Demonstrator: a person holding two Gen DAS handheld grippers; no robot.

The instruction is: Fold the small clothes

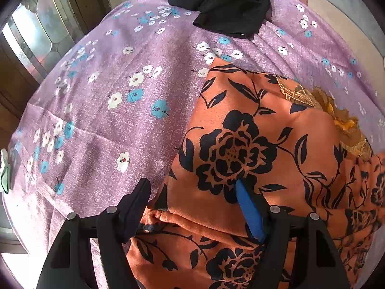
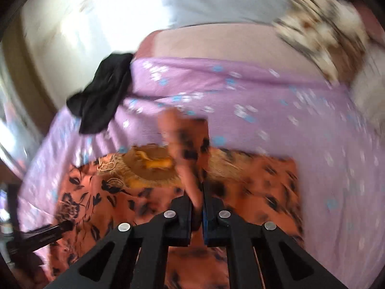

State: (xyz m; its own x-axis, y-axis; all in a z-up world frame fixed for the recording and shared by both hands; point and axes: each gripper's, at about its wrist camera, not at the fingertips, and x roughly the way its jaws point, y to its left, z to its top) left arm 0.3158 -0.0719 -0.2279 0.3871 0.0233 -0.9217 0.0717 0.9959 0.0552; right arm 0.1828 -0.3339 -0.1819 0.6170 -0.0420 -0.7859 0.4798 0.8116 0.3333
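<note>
- Lilac bedsheet (image 1: 101, 125), a thin weave printed with small white and blue blossoms, covers the bed; dark wooden frames with glass panes (image 1: 31, 31) stand at its far side.
- Orange garment (image 1: 252, 149), soft cloth with bold black roses and leaves and a gold embroidered neckline (image 2: 149, 166), lies spread on the sheet.
- Black garment (image 1: 223, 4) sits crumpled near the sheet's far edge.
- Left gripper (image 1: 192, 187) rests on the orange cloth, jaws wide apart, pinching nothing.
- Right gripper (image 2: 197, 200) is clamped on a lifted fold of the orange cloth.
</note>
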